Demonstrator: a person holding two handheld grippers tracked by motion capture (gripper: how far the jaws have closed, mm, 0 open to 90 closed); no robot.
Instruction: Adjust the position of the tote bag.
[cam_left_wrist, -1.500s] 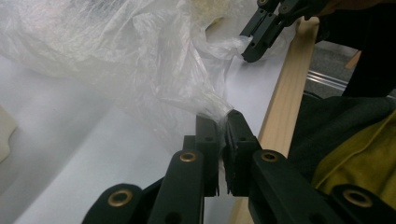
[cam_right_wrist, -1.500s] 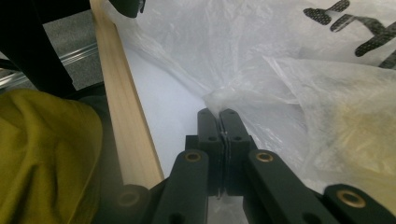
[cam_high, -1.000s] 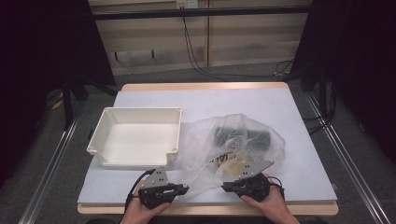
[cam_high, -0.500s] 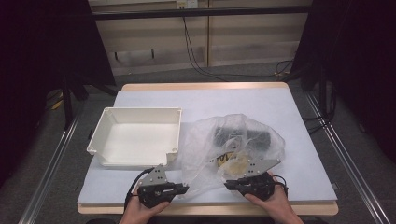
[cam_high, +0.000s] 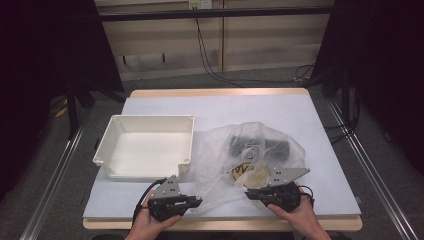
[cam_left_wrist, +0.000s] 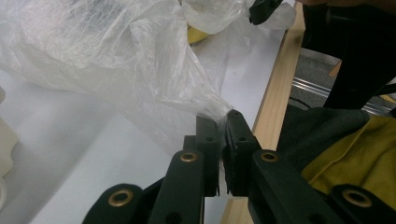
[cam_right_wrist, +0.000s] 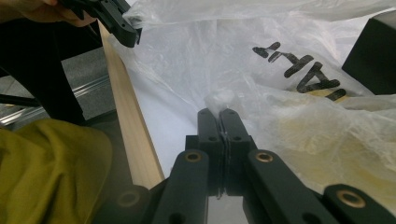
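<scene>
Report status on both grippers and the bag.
Left gripper and right gripper shut on plastic bag edge. Bag on table, contents inside. White tray beside it, apart.

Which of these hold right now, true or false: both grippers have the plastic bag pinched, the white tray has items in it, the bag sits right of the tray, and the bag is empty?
1. Both the left gripper and the right gripper are shut on the plastic bag. True.
2. The white tray holds items. False: it shows only its bare white floor.
3. The plastic bag lies to the right of the white tray in the high view. True.
4. The plastic bag is empty. False: a black block and a yellow-printed item show through the film.
</scene>
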